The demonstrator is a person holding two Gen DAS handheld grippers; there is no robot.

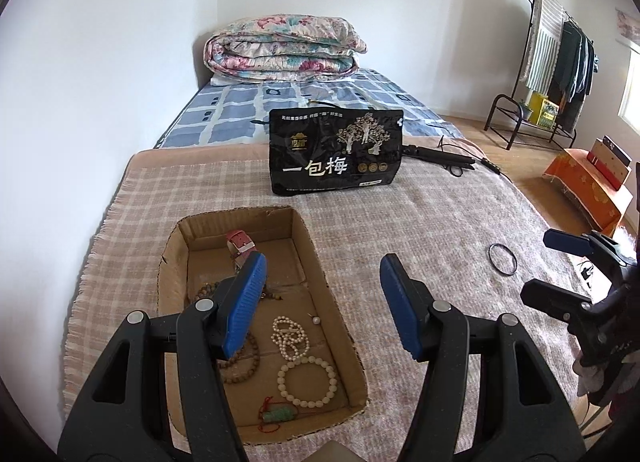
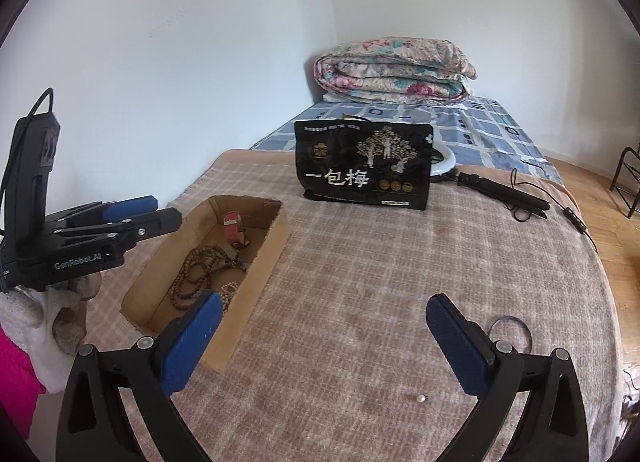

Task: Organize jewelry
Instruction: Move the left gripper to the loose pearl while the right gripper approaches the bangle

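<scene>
A shallow cardboard box (image 1: 310,258) lies on the plaid blanket; it also shows in the right wrist view (image 2: 276,234). In it are a pink watch strap (image 1: 240,244), brown wooden beads (image 2: 196,270), a white pearl strand (image 1: 289,336), a white bead bracelet (image 1: 307,381), a green pendant on red cord (image 1: 276,415) and a lone pearl (image 1: 316,319). A black ring (image 1: 502,258) and a small pearl (image 2: 420,398) lie on the blanket outside the box. My left gripper (image 1: 322,302) is open above the box's right side. My right gripper (image 2: 324,342) is open and empty over the blanket.
A black snack bag (image 1: 335,152) stands behind the box. A folded tripod with cable (image 2: 504,192) and a ring light (image 2: 444,166) lie behind it. A folded floral quilt (image 1: 280,48) sits at the bed's far end. A clothes rack (image 1: 556,62) stands at the right.
</scene>
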